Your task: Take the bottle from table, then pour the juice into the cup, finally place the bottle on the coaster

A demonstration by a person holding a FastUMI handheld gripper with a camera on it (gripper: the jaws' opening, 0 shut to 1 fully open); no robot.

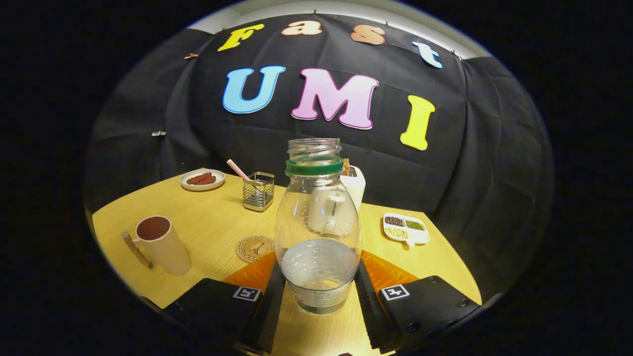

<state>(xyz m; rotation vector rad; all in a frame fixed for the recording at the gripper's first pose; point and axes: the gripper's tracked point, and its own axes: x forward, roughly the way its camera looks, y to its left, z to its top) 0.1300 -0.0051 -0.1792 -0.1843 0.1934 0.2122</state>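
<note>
A clear plastic bottle [316, 217] with a green neck ring and no cap stands upright between my fingers. It holds a little clear liquid at the bottom. My gripper [319, 269] is shut on its lower body, both pads pressing its sides. A cream mug [160, 244] with a handle stands to the left, beyond my left finger, and its inside looks dark. A round cork coaster [253, 247] lies on the table between the mug and the bottle, just ahead of my left fingertip, which hides its near edge.
On the wooden table [207, 222], a wire holder [258, 191] with a striped straw and a small plate of sausages [202, 179] sit at the back left. A white container [355, 187] stands behind the bottle. A divided snack dish [406, 229] lies right.
</note>
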